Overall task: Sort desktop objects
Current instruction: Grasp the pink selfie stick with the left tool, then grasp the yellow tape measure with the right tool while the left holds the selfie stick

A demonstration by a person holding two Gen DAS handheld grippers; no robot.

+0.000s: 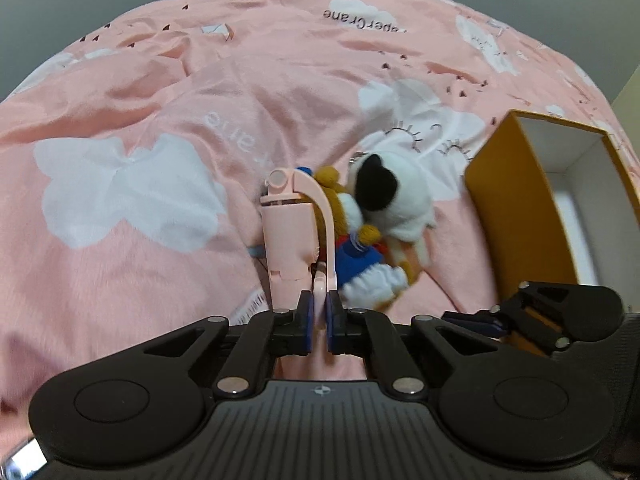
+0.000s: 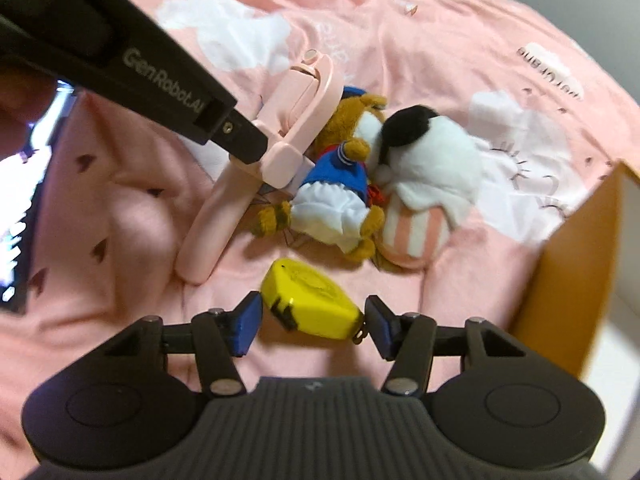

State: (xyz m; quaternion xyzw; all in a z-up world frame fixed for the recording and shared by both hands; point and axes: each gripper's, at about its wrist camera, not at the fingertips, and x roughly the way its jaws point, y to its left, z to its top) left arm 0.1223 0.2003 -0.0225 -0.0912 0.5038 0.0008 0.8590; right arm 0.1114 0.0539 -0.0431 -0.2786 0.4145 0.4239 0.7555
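My left gripper [image 1: 319, 312] is shut on the thin arm of a pink folding holder [image 1: 290, 236], which lies on the pink bedspread; the holder also shows in the right wrist view [image 2: 288, 120] with the left gripper's black body [image 2: 132, 60] on it. My right gripper [image 2: 313, 326] is open, its blue pads on either side of a yellow tape measure [image 2: 316, 300], not closed on it. A brown plush in blue and white [image 2: 332, 184] and a white plush with a black ear [image 2: 432, 152] lie just beyond.
An open orange box with a white inside [image 1: 560, 200] stands on the bed at the right; its wall also shows in the right wrist view [image 2: 572, 272]. A striped pink slipper-like item [image 2: 412, 236] lies under the white plush. The right gripper's finger [image 1: 560, 312] shows at the left wrist view's lower right.
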